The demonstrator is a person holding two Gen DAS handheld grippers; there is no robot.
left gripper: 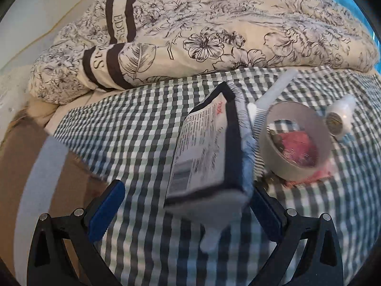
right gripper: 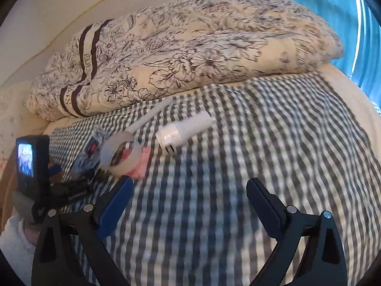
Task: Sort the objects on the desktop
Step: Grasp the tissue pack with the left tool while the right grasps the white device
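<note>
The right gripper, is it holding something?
No, the right gripper is open with only the checkered cloth showing between its fingers, and the white charger plug lies farther off on the cloth.

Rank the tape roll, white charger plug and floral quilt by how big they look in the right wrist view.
1. floral quilt, by far.
2. tape roll and white charger plug: alike in apparent size, so unranked.

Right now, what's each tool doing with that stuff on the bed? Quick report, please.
Left tool open, packet between its fingers, touching one. Right tool open, empty. Tape roll, comb, white bottle ahead on the checked sheet.
</note>
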